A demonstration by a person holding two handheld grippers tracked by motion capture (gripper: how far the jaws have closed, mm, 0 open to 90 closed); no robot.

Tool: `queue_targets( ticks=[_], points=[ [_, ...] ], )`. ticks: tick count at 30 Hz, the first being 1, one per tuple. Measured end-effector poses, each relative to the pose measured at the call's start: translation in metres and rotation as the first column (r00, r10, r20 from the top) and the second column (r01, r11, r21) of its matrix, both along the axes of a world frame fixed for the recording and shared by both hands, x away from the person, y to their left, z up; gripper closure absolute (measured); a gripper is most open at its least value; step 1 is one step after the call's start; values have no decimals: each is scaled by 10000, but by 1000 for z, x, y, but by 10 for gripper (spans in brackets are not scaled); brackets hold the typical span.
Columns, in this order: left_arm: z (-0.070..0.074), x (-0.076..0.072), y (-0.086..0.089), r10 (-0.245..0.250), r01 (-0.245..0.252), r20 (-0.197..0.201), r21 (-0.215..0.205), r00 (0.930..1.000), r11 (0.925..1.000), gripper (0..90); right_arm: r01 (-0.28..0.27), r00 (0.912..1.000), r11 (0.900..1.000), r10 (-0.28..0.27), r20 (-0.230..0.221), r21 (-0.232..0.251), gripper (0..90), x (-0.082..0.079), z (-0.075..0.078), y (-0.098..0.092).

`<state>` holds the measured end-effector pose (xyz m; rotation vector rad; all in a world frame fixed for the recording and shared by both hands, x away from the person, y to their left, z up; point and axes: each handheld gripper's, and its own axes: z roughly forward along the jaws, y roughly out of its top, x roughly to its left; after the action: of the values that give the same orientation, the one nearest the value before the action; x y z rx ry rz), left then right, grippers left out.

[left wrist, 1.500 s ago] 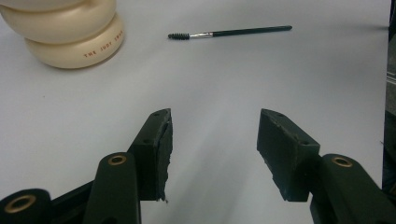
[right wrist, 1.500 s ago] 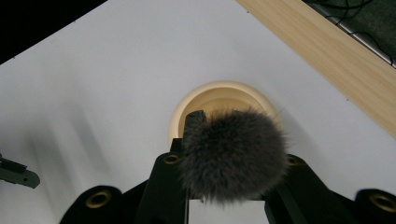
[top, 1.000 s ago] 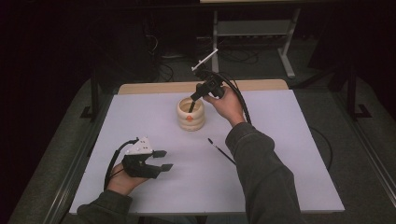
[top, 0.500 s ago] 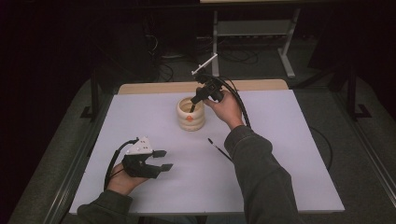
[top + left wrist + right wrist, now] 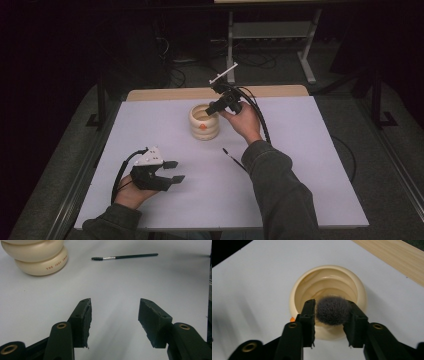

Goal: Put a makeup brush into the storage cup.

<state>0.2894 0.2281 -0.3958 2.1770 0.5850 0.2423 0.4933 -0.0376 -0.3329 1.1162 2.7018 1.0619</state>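
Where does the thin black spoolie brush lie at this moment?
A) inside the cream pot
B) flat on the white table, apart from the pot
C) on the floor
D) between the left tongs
B: the spoolie brush lies flat on the table, apart from the cream pot.

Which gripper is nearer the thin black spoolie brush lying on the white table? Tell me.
Left. The left gripper rests on the table beside the spoolie brush; the right gripper hangs farther back, over the cream ribbed holder.

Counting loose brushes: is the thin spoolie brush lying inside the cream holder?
No, the spoolie brush lies flat on the white table, beside the cream holder.
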Motion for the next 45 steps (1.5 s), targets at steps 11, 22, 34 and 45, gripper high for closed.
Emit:
queue_targets(
  ticks=[11,22,34,45],
  points=[
    [-1,1,2,146,-146,-61,-23,9999,9999,429,110,9998,9989,-116,129,464,510,-11,0,-24],
    [-2,2,2,218,-222,-267,-139,9994,9997,424,-99,9998,9976,85,203,690,443,-27,1,-47],
    [-2,3,2,250,-253,-266,-124,9993,9996,413,-159,9992,9970,131,383,757,382,-45,5,-61],
    [0,2,1,361,-364,-199,-134,9991,9992,363,-288,9979,9978,253,595,589,363,-64,2,-73]
  ],
)
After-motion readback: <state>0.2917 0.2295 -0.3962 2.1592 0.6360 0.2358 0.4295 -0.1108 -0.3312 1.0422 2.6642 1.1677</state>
